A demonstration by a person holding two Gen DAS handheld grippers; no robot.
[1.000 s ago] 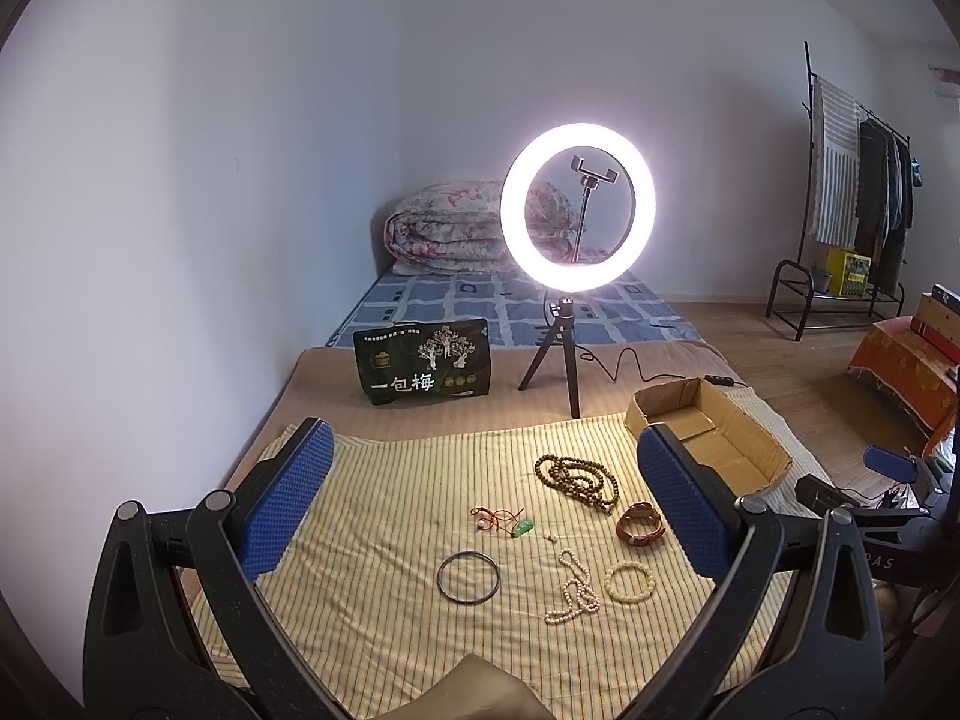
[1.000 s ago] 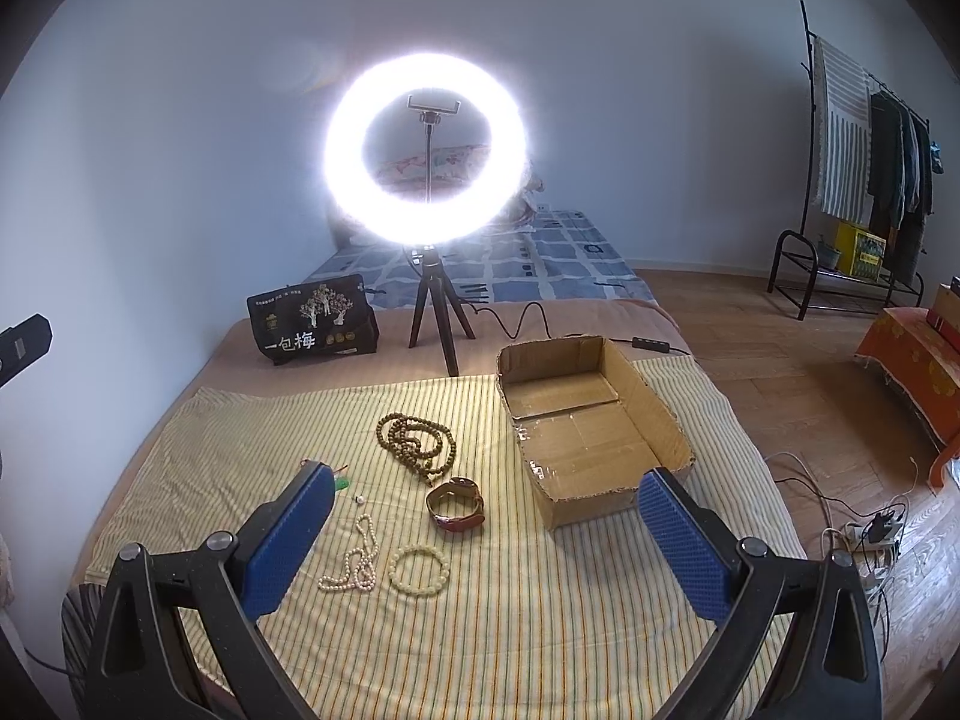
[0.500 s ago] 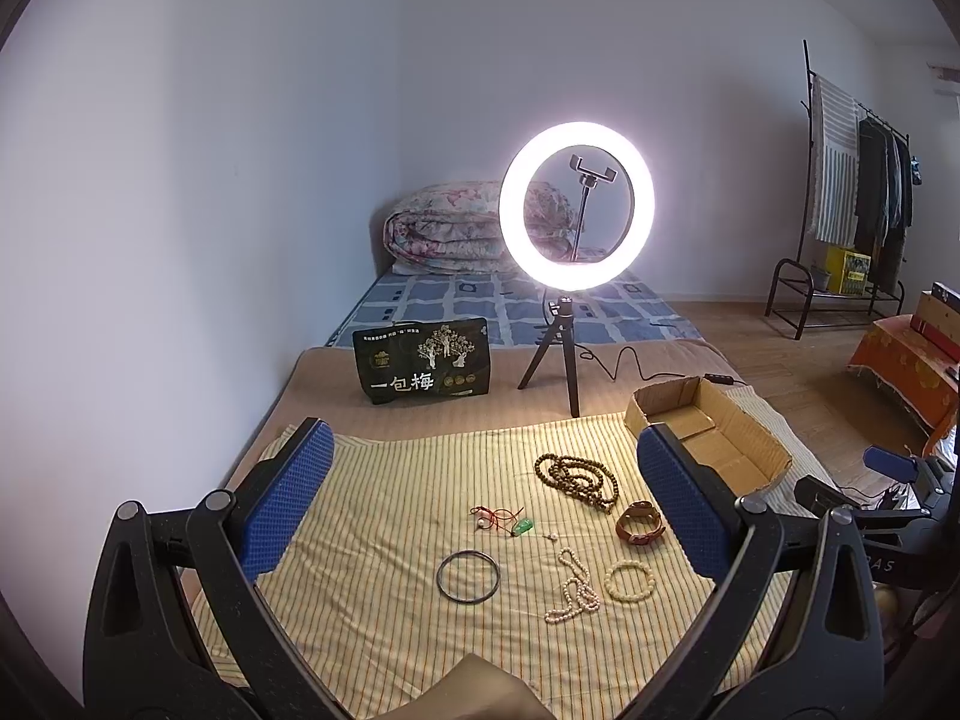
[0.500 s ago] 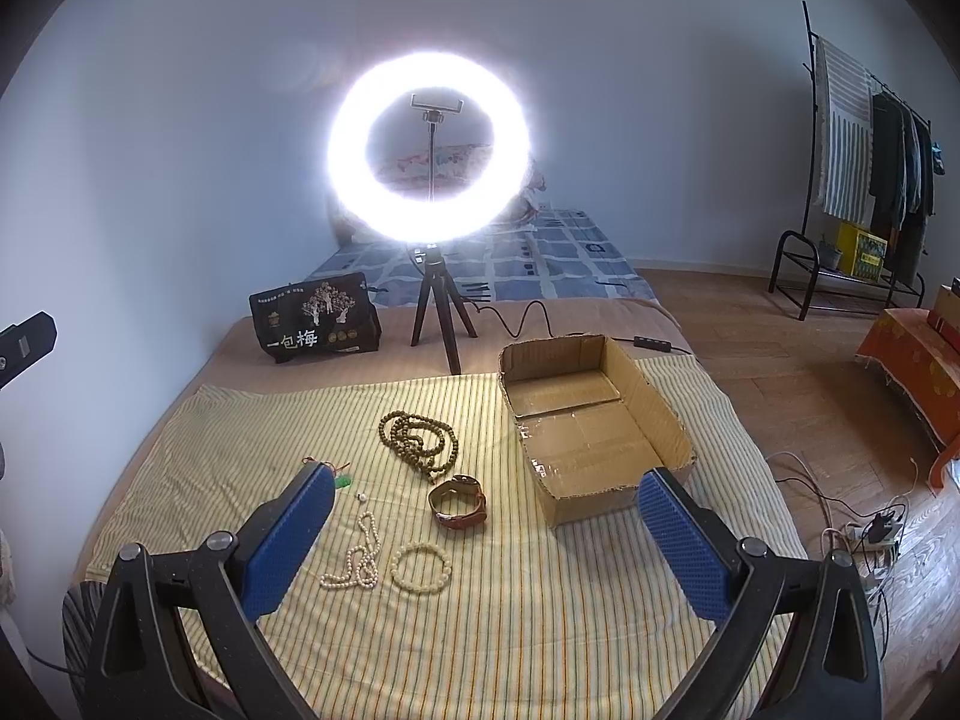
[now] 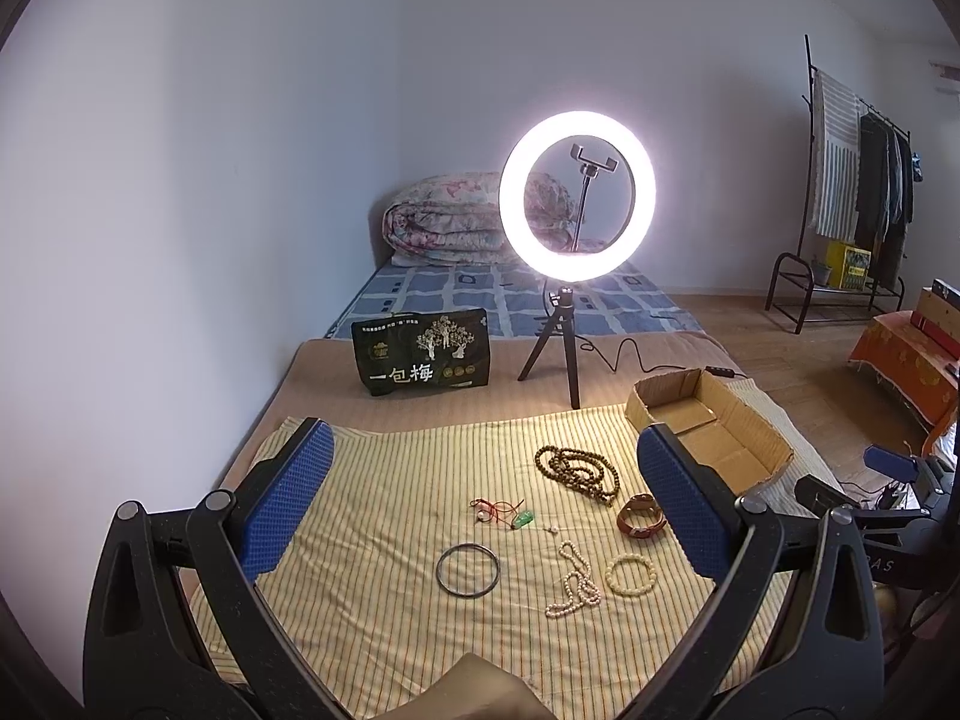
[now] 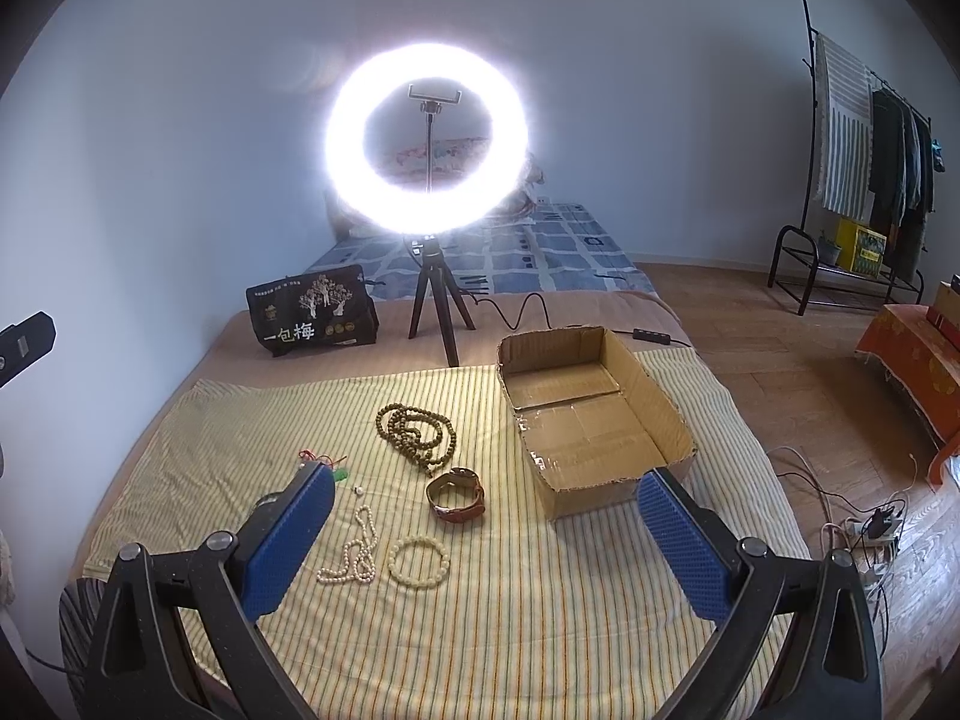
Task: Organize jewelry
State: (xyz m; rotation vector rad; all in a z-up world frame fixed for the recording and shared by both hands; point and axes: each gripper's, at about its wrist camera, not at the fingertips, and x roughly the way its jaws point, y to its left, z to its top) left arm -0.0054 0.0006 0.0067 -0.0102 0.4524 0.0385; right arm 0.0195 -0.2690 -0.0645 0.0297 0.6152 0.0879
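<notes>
Between both hand-held grippers' views: jewelry spread loose on striped cloth (image 6: 540, 630) over a bed, nothing picked up yet
Left hand-held gripper (image 5: 480, 510): jaws spread wide, empty, hovering above cloth
Right hand-held gripper (image 6: 486, 540): jaws wide apart too, empty, hovering
Ahead of right gripper, betw its fingers: brown leather bracelet (image 6: 456, 493), cream bead bracelet (image 6: 418, 561), pearl strand (image 6: 354, 558); dark bead necklace (image 6: 417, 431) farther ahead
By right gripper's left finger: red cord w/ green charm (image 6: 327, 463), partly hidden
Ahead of left gripper: thin dark bangle (image 5: 467, 570), closest to it, lying flat & apart from the rest
Box: open cardboard box (image 6: 591, 414) fwd-right of right gripper, looks empty, near leather bracelet
Step (judgement): start of sorting, choosing 1st piece; box prob. the target
Next move needs: lower one gripper over a single piece, e.g. leather bracelet, close on its band, lift clear, carry to box
Watch: bead strands slack, may slip or snag cloth; bangle thin & flat, hard to pinch
</notes>
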